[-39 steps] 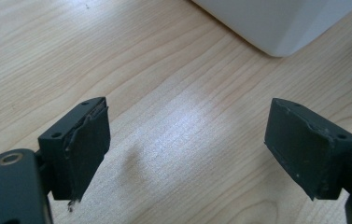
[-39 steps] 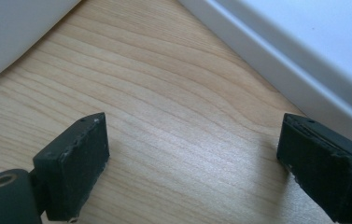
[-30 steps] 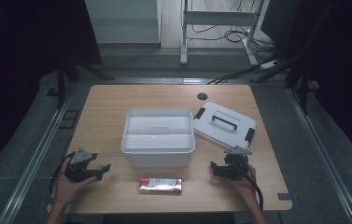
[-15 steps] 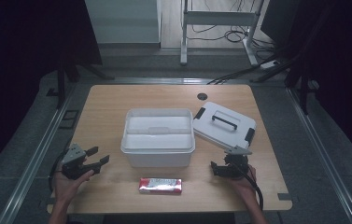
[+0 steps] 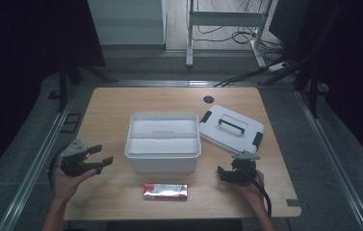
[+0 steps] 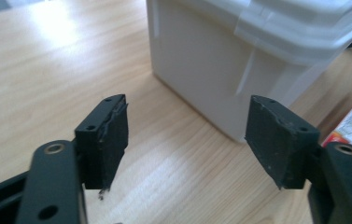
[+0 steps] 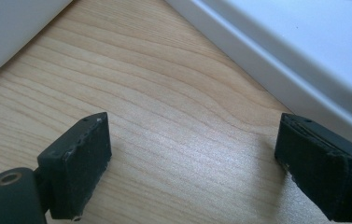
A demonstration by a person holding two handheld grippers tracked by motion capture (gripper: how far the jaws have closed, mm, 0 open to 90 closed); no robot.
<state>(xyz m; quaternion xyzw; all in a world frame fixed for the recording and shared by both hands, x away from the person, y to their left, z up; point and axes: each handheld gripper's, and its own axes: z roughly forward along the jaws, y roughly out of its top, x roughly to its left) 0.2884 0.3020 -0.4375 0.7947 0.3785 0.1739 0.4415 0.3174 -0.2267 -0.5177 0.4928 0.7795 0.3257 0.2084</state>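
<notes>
White box [image 5: 163, 144], one lid [image 5: 230, 127]

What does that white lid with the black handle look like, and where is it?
The lid is a flat, white, rounded rectangle that looks like plastic. A black handle sits on top in the middle, and dark clips show at two opposite ends. It lies handle-up on the wooden table, turned at an angle, just to the right of the open white box; whether it touches the box is hard to tell. No gripper holds it.
</notes>
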